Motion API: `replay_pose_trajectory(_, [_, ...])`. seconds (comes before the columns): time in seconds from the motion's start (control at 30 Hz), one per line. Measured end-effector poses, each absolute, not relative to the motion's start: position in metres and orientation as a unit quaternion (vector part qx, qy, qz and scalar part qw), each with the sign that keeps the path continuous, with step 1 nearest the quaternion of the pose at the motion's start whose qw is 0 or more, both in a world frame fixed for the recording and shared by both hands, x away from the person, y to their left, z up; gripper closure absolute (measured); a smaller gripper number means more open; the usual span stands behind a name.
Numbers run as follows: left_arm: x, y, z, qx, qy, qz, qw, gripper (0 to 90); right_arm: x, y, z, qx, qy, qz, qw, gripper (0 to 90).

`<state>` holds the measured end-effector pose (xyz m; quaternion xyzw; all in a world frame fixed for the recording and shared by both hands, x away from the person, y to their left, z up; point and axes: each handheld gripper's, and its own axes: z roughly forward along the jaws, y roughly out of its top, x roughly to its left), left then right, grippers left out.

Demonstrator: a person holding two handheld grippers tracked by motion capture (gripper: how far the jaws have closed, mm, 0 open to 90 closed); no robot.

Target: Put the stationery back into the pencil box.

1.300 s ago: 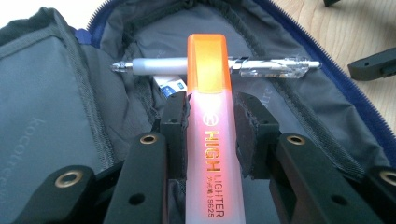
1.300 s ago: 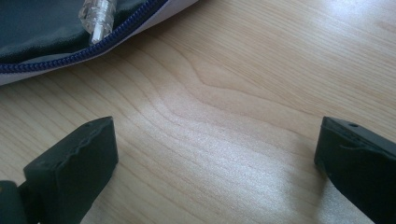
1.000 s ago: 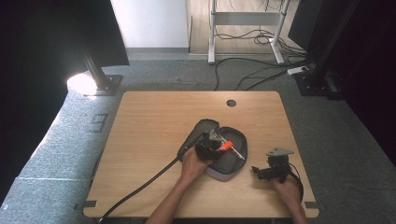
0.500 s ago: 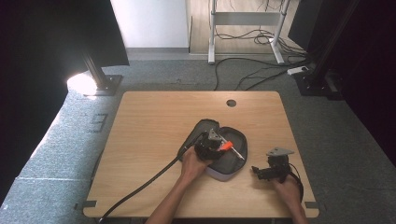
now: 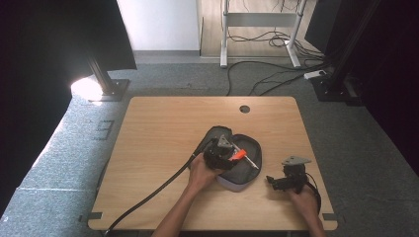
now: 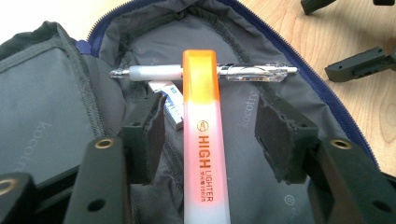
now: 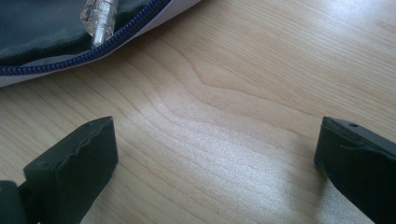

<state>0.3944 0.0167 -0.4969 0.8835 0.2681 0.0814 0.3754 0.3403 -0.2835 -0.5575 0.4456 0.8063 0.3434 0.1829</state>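
Observation:
An open grey pencil pouch [image 5: 245, 168] with a blue zipper lies on the wooden table [image 5: 168, 128]. In the left gripper view an orange highlighter [image 6: 201, 140] rests in the pouch [image 6: 46, 116], its cap across a clear pen [image 6: 243, 72]. My left gripper [image 6: 212, 128] straddles the highlighter. Its jaws have just been opening, and the pads stand off both sides of the barrel. In the high view this gripper [image 5: 225, 150] hangs over the pouch. My right gripper [image 5: 274, 181] rests low on the table to the pouch's right, open [image 7: 215, 140] over bare wood.
A white eraser [image 6: 170, 105] lies in the pouch under the pen. The pen's tip [image 7: 98, 18] pokes out by the zipper edge in the right gripper view. A cable hole [image 5: 244, 108] sits near the table's far edge. A thick black cable [image 5: 153, 192] trails off the front left.
In the high view both hands, the pouch and the highlighter stay where they were.

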Motion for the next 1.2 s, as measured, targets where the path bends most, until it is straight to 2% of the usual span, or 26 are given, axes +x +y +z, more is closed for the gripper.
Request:
replay_pose_trajectory(0.1, [0.393, 0.019, -0.495, 0.881, 0.270, 0.079, 0.380, 36.4, 0.340, -0.283, -0.557, 0.446, 0.806, 0.343, 0.183, 0.0])
replay_pose_trajectory(0.63, [0.385, 0.042, -0.483, 0.874, 0.273, 0.056, 0.399, 23.9, 0.340, -0.284, -0.557, 0.445, 0.806, 0.343, 0.183, 0.0])
replay_pose_trajectory(0.87, [0.378, 0.054, -0.478, 0.870, 0.276, 0.066, 0.403, 14.8, 0.340, -0.284, -0.557, 0.445, 0.807, 0.343, 0.183, 0.0])
replay_pose_trajectory(1.07, [0.374, 0.066, -0.473, 0.863, 0.283, 0.073, 0.412, 13.2, 0.340, -0.284, -0.557, 0.445, 0.807, 0.343, 0.183, 0.0])
replay_pose_trajectory(1.2, [0.371, 0.074, -0.470, 0.861, 0.291, 0.085, 0.409, 8.3, 0.340, -0.284, -0.557, 0.445, 0.807, 0.343, 0.183, 0.0])
